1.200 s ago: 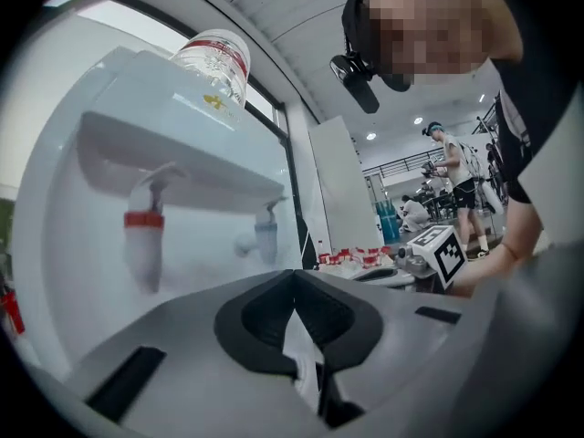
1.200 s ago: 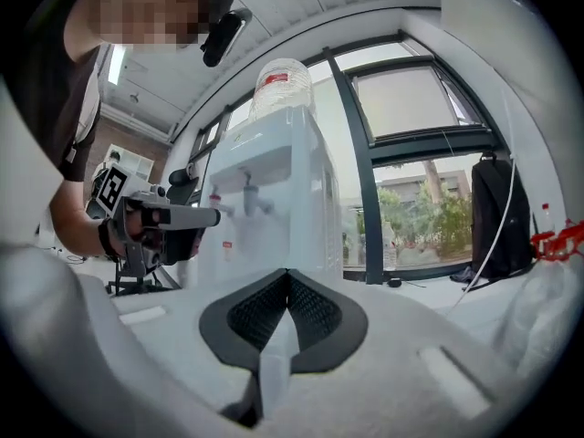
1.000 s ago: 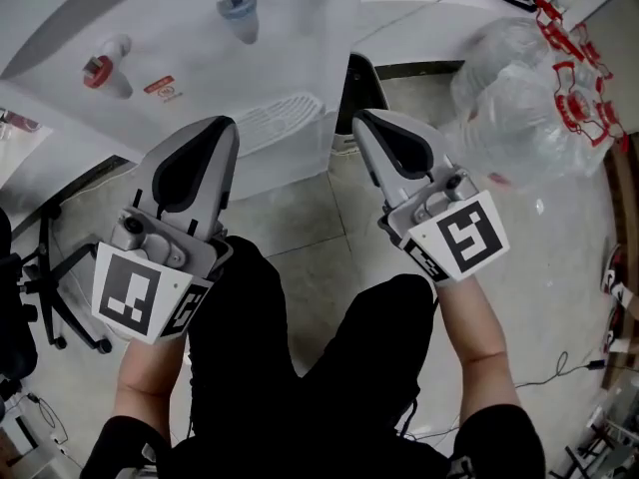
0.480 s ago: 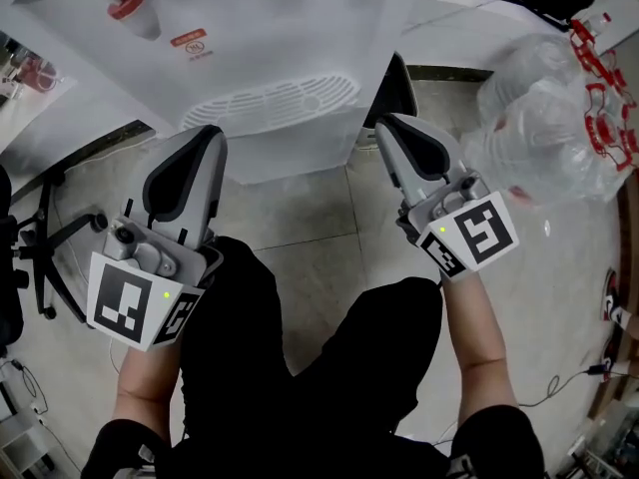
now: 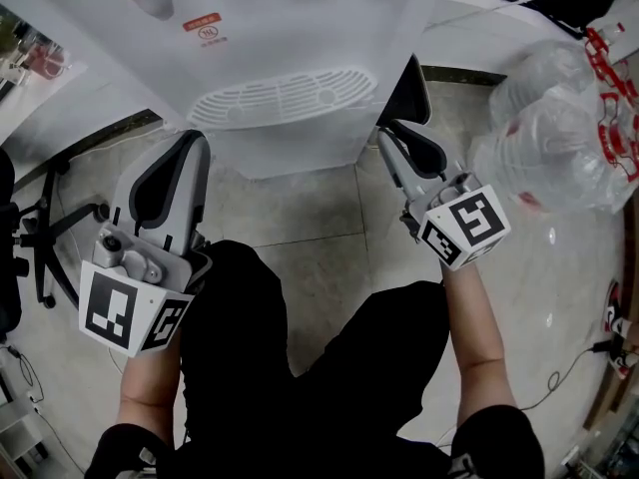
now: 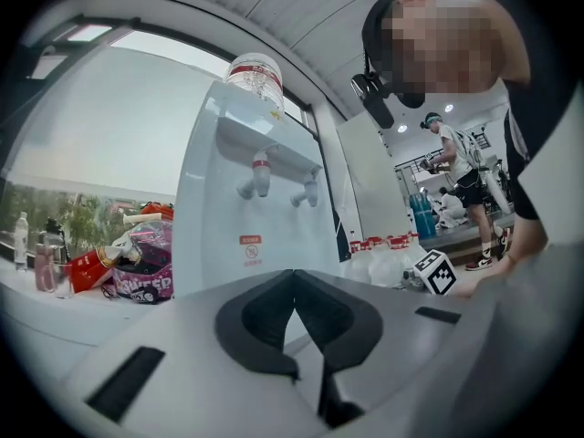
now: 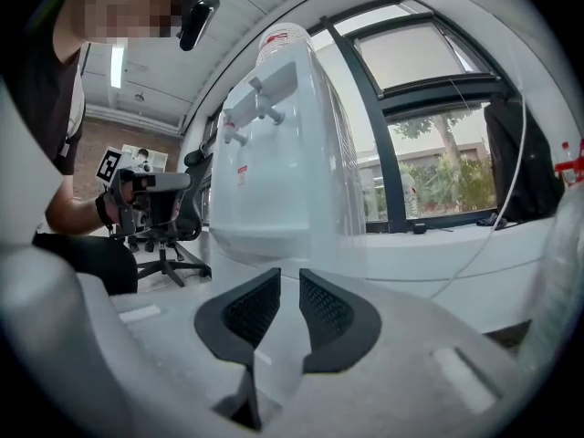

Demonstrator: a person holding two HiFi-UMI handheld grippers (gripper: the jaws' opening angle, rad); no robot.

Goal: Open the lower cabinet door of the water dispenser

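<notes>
The white water dispenser stands in front of me, with its grilled drip tray above the lower front panel. My left gripper is low at the panel's left corner, its tips meeting with nothing in them. My right gripper sits by the panel's right corner. Its jaws are opening: a narrow gap shows between the pads, with nothing in it. In both gripper views the dispenser rises ahead, its lower door largely hidden by the gripper bodies.
A black office chair stands at the left. Clear plastic bags of bottles lie on the floor at the right. My black-trousered legs fill the foreground. A dark object stands beside the dispenser's right side.
Both grippers have sunk lower in front of the dispenser, and its front has come closer in the head view. The left gripper has drifted left, and the right has moved to the lower right corner.
</notes>
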